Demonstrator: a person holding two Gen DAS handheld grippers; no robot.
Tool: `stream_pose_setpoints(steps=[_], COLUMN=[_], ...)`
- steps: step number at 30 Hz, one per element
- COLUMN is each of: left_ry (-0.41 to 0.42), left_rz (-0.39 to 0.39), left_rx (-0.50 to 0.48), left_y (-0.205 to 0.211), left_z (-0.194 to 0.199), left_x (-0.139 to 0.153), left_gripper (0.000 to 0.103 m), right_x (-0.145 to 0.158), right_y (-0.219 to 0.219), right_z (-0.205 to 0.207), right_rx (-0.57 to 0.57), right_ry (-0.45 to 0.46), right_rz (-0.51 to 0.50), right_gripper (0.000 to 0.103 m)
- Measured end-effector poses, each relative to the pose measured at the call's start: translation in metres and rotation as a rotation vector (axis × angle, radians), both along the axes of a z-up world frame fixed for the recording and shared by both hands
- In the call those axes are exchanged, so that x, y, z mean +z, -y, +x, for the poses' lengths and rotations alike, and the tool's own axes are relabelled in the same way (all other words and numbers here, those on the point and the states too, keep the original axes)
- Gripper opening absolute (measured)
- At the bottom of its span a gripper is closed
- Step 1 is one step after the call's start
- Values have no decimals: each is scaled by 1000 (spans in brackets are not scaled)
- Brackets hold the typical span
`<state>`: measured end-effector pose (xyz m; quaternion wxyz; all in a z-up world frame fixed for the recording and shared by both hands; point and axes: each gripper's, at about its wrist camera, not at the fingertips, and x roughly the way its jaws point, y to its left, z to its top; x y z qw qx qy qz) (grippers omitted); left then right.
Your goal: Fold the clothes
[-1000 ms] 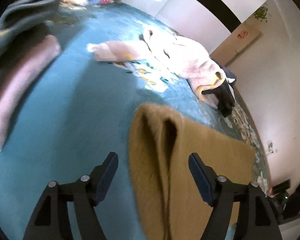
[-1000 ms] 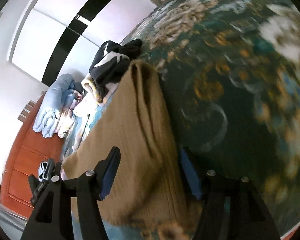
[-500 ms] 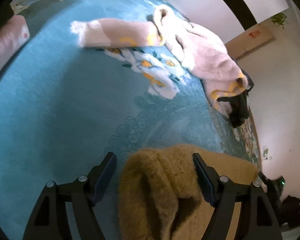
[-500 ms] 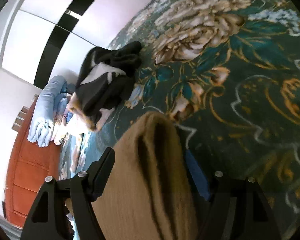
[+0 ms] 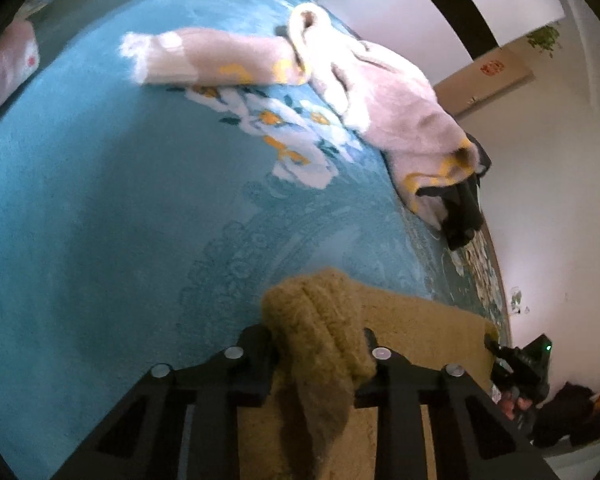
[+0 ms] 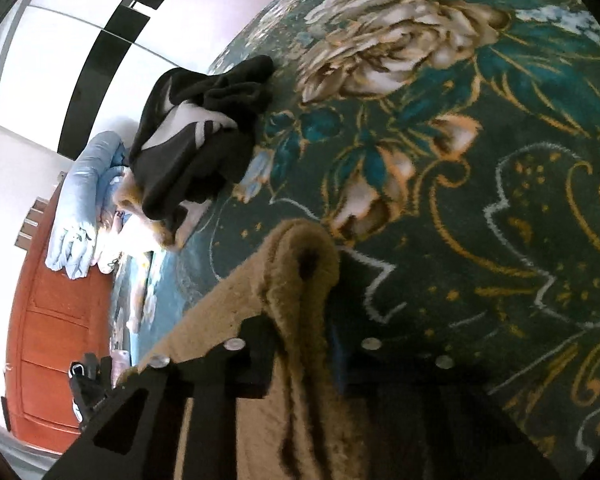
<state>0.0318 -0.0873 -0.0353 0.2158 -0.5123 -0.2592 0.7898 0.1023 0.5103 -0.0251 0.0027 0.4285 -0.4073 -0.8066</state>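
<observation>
Teal floral carpet (image 5: 100, 208), white wall (image 5: 548, 160), red-brown door (image 6: 48, 340)

Counted: two grippers (left (image 5: 318, 354), right (image 6: 300, 344)), one tan garment (image 5: 324, 320), one pink garment (image 5: 380, 92), one black garment (image 6: 196, 140), one pale blue bundle (image 6: 80, 208) at the carpet's (image 5: 100, 200) far edge, one carpet.

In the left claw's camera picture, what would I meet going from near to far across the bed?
Left claw shut on the tan garment → bare blue blanket → white-and-orange flower pattern → pink fleece garment → white wall.
</observation>
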Motion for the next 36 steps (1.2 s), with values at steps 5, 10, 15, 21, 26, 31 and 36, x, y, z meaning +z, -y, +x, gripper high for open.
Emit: stream_pose_setpoints(steps=[5,10,15,21,26,31,36], left_ry=[-114,-173,-17,43,3,-113,-207], left_rz=[30,-18,-49,-27,-99,-184,-250], left_rx=[33,63,103,113,212,178,-46], left_y=[4,0,4,13,31,10,-72], left_z=[-2,-17,-36,-37,-10,42,90], left_x=[32,49,4,-2,22,47,61], left_gripper=[22,22,23,41,50,50,50], right_x=[31,42,9,5,17,0,-20], right_y=[1,4,5,-8,-6,0,12], right_z=[-6,-28,-40,-25,22,98,148], right_rx=[-13,-19,-33,-33,-35,-116,-173], right_ry=[-84,-105,7,-4,-46,-53,-129], right_rz=[6,43,66,-4,13,-76,-231], right_gripper=[18,18,18,25,35,41,41])
